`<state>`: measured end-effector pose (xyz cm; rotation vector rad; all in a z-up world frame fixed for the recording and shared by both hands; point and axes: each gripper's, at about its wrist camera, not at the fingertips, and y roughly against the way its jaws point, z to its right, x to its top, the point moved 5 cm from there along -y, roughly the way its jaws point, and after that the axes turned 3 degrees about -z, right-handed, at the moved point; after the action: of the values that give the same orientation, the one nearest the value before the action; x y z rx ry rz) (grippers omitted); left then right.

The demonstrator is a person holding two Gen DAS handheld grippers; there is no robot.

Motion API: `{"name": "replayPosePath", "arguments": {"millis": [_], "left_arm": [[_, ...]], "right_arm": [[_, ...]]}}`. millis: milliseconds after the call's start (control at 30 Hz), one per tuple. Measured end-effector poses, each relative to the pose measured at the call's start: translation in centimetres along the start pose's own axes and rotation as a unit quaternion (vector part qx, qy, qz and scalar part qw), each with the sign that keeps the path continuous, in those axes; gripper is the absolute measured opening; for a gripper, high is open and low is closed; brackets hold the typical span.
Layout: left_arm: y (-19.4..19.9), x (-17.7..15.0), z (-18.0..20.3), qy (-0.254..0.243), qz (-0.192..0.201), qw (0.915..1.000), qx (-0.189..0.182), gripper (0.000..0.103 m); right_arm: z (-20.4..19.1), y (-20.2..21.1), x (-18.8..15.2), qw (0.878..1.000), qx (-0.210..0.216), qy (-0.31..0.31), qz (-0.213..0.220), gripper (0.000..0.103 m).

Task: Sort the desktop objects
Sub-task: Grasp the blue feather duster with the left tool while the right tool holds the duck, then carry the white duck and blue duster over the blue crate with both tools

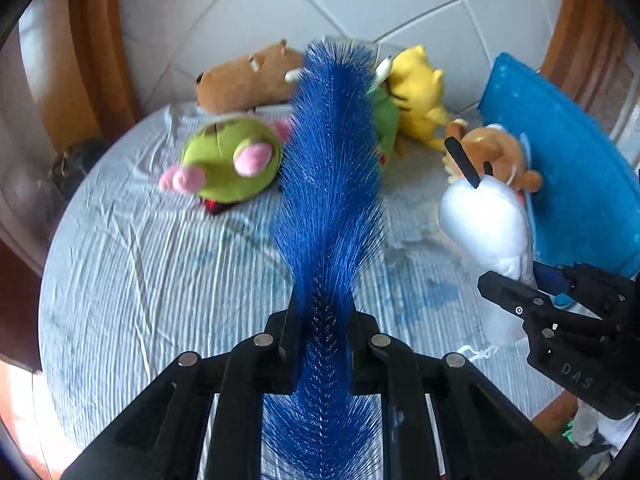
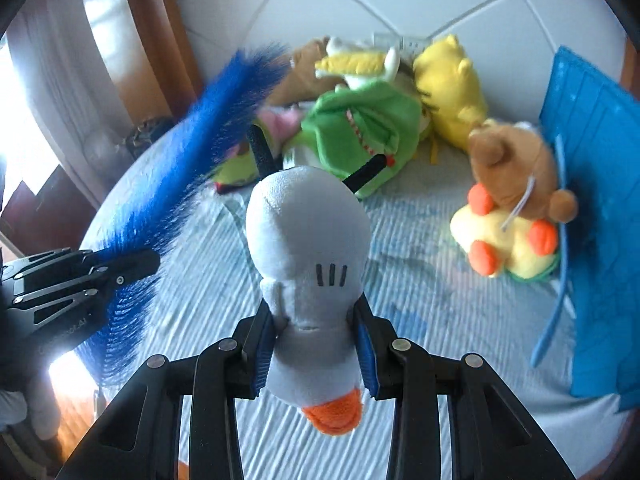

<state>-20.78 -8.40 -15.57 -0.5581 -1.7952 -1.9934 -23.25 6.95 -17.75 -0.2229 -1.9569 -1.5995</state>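
A round worktop point(image 1: 140, 272) covered in a wrinkled, pale blue ribbed cloth carries a cluster of soft toys toward its far side. A round green plush with pink ears point(image 1: 228, 160) lies at the left, and a brown capybara-like plush point(image 1: 248, 80) rests behind it near the white tiled wall. A green-clothed plush point(image 2: 360, 136) lies in the middle, with a yellow plush point(image 2: 452, 92) just beside it. To the right, a brown bear plush point(image 2: 512, 160) lies against a blue plastic basket point(image 2: 592, 200) that stands on the cloth's right side.

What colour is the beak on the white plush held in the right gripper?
Orange. The beak of the white plush shows best in the right wrist view, below the right gripper.
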Motion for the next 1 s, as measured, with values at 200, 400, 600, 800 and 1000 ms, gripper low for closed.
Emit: {"name": "replayPosePath", "arguments": {"millis": [200, 400, 600, 800, 1000], "left_arm": [[3.0, 0.9, 1.4, -0.023, 0.024, 0.9994, -0.011, 0.015], [4.6, 1.1, 2.9, -0.049, 0.033, 0.9981, -0.020, 0.015], [5.2, 1.1, 4.6, -0.068, 0.033, 0.9965, -0.034, 0.015], [6.1, 2.0, 7.3, -0.087, 0.043, 0.9942, -0.047, 0.015], [6.0, 2.8, 10.7, -0.097, 0.048, 0.9927, -0.053, 0.015]], "right_arm": [[-0.1, 4.1, 0.8, 0.999, -0.023, -0.005, 0.037, 0.035], [-0.2, 7.2, 0.8, 0.997, -0.044, -0.007, 0.059, 0.035], [0.7, 9.4, 0.4, 0.995, -0.069, -0.018, 0.073, 0.035], [2.4, 11.4, 0.3, 0.992, -0.093, -0.032, 0.082, 0.035], [4.9, 13.2, 0.1, 0.989, -0.108, -0.038, 0.090, 0.035]]}}
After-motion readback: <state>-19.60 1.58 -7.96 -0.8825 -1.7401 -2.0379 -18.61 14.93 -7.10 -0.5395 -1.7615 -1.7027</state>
